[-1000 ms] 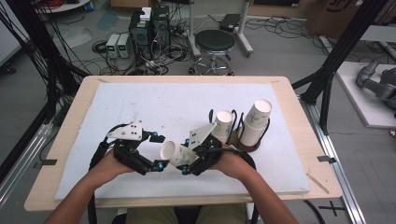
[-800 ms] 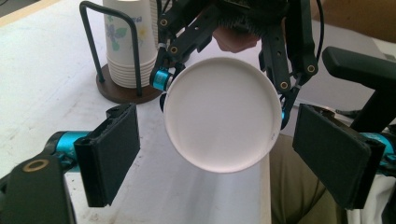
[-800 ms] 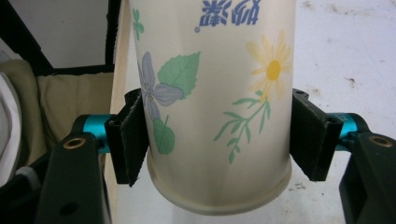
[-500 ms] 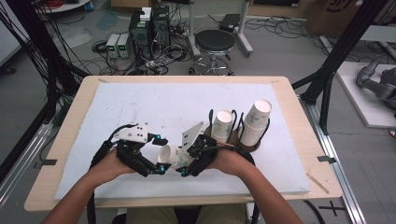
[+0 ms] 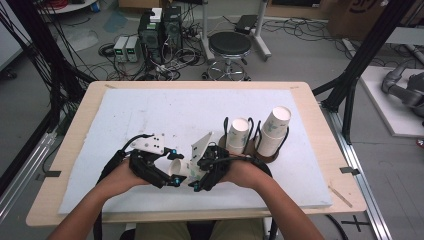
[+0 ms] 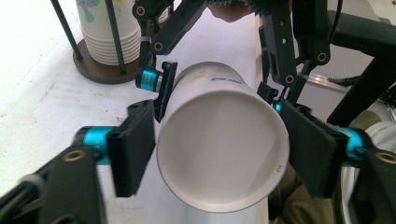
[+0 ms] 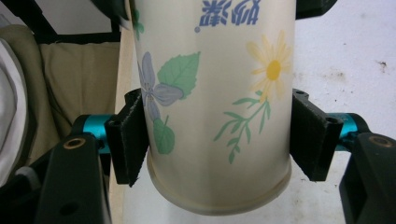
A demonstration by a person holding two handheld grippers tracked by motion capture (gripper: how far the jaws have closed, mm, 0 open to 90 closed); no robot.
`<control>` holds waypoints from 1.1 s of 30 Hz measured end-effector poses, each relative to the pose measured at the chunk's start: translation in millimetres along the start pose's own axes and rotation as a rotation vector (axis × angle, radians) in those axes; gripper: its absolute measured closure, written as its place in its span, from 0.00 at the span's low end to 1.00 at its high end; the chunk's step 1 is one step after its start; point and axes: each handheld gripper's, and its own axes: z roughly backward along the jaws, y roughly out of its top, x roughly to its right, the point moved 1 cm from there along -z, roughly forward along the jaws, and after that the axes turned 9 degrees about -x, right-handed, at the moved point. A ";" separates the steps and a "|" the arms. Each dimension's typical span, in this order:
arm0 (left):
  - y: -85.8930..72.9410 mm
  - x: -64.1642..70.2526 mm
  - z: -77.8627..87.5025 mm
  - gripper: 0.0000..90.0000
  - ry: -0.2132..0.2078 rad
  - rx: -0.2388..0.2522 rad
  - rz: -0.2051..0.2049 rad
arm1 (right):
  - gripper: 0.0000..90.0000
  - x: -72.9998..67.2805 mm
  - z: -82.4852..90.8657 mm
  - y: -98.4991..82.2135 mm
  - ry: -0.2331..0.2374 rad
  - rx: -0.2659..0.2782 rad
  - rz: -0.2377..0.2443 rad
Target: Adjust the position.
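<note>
Near the front of the white counter (image 5: 150, 115), a white flowered paper cup (image 5: 181, 169) lies sideways between both tongs. Left tongs (image 6: 219, 154) have just closed on its rim end; right tongs (image 7: 217, 140) squeeze its bottom end.

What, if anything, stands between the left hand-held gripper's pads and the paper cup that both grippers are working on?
Nothing visible does. The left hand-held gripper, whose jaws have just been closing, has its pads against the wide end of the paper cup, one on each side. The right hand-held gripper clamps the narrower end.
</note>
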 end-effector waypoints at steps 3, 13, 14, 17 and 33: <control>-0.2 -0.5 -0.6 0.38 -0.009 -0.001 0.002 | 0.34 -0.5 -0.1 0.3 -0.003 -0.002 0.003; -2.1 -1.0 -0.4 0.40 -0.007 0.015 0.002 | 0.24 -1.3 1.1 -3.5 -0.014 0.029 -0.014; -4.3 -1.9 1.2 0.40 0.002 0.039 0.011 | 0.24 -1.4 4.9 -6.8 -0.013 0.083 -0.034; -6.8 -3.6 3.3 0.40 0.007 0.072 0.011 | 0.23 -1.2 11.8 -12.6 -0.027 0.160 -0.069; -31.7 -2.6 5.7 0.40 0.023 0.262 0.029 | 0.23 -5.1 33.7 -43.0 -0.077 0.420 -0.176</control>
